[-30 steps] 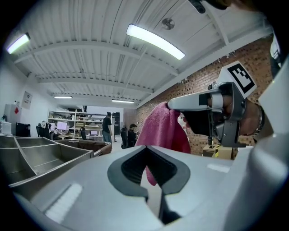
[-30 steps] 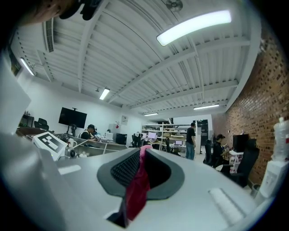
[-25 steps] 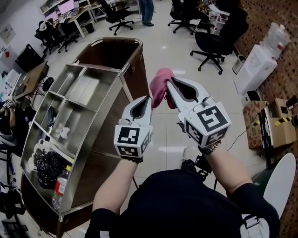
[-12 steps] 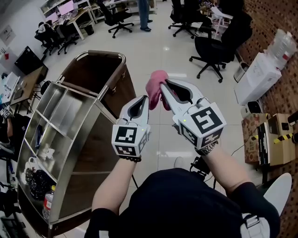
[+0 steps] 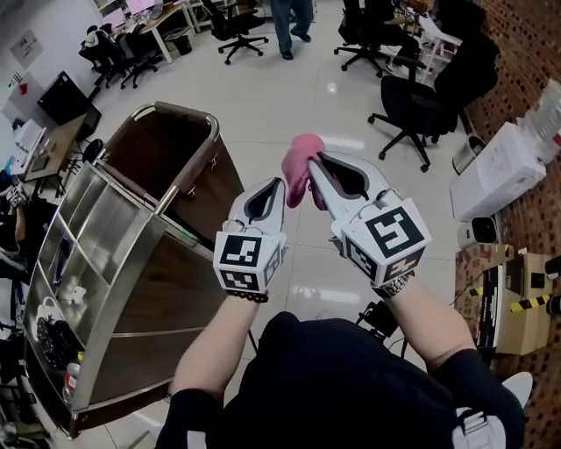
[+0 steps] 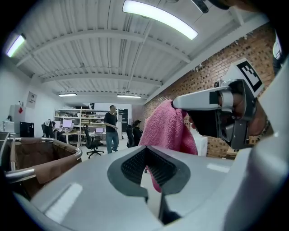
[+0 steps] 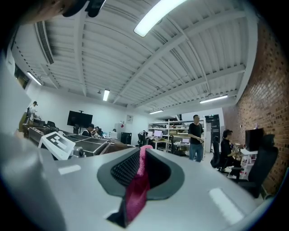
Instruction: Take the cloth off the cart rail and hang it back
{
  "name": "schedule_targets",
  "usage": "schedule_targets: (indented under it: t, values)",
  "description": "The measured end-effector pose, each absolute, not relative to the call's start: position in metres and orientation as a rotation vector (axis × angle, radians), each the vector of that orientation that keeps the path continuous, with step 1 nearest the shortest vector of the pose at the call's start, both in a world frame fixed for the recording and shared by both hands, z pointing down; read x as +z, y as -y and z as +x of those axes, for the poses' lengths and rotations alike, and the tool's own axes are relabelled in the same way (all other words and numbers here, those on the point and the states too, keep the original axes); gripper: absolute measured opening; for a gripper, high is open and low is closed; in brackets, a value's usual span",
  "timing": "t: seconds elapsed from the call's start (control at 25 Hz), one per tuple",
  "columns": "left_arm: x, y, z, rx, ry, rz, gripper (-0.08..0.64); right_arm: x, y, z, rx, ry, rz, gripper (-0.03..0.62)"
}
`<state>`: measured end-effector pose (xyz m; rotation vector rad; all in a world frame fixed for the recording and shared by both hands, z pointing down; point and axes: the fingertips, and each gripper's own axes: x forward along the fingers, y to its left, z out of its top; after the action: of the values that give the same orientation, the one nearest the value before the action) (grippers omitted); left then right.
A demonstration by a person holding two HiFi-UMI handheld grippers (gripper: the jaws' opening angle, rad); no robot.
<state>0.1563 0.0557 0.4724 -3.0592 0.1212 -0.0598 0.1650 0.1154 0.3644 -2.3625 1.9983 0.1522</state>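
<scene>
Pink terry cloth [image 5: 301, 167] is off the cart [image 5: 112, 263]: it hangs in the air over the tile floor [image 5: 263, 96], to the right of the cart's brown bag end [image 5: 162, 153] and well apart from the chrome rail [image 5: 186, 110] round that end. The right gripper [image 5: 312, 162] is clamped on the cloth. In the right gripper view a pink strip [image 7: 135, 189] runs up the slot between the pads to the tips [image 7: 142, 148], and the rest bunches over the tips on the side away from the cart. The left gripper [image 5: 281, 183] sits between the right one and the cart, just beside the cloth. Its jaws meet at the tips [image 6: 147, 149] with nothing pinched. The left gripper view shows the cloth [image 6: 167, 128] draped off the right gripper's tip [image 6: 177, 103] beyond, with a bit of pink seen through the gap behind the pads. Both grippers point roughly level, away from the person. The cart's steel compartments [image 5: 88, 237] hold small clutter at the near end; the items are too small to name. Beyond the cart stand office chairs [image 5: 412, 96] and a person [image 5: 287, 22].
</scene>
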Motion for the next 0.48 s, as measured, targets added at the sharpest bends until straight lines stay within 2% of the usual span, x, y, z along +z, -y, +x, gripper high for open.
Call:
schedule_targets:
  t: [0.48]
  values:
    - [0.477,0.015,0.251,-0.061,-0.225,-3.07,0.003,0.37,-0.037,0.262,0.128,-2.089,-2.285,0.034]
